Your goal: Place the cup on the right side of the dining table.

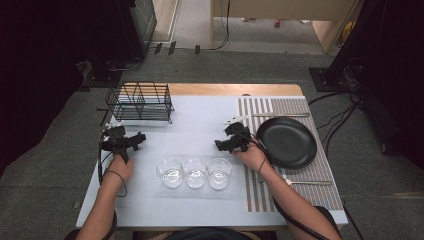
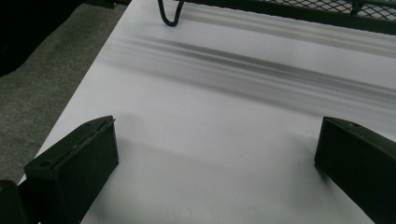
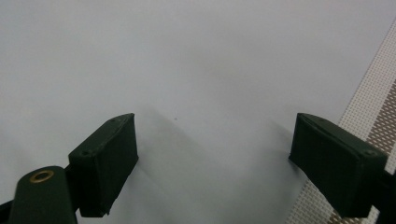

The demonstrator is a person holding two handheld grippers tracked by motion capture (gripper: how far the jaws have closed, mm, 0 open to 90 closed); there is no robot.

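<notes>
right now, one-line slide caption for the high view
Two open hand-held grippers rest on the table behind three glasses, between rack and plate.

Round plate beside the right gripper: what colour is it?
Black, with a matte sheen. The round plate shows best in the high view, lying on the striped placemat.

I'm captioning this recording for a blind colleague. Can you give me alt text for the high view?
A person holds a left tool and a right tool just above a white table, behind three empty glasses in a row. A black plate sits on a striped mat at right, a wire rack at rear left.
</notes>
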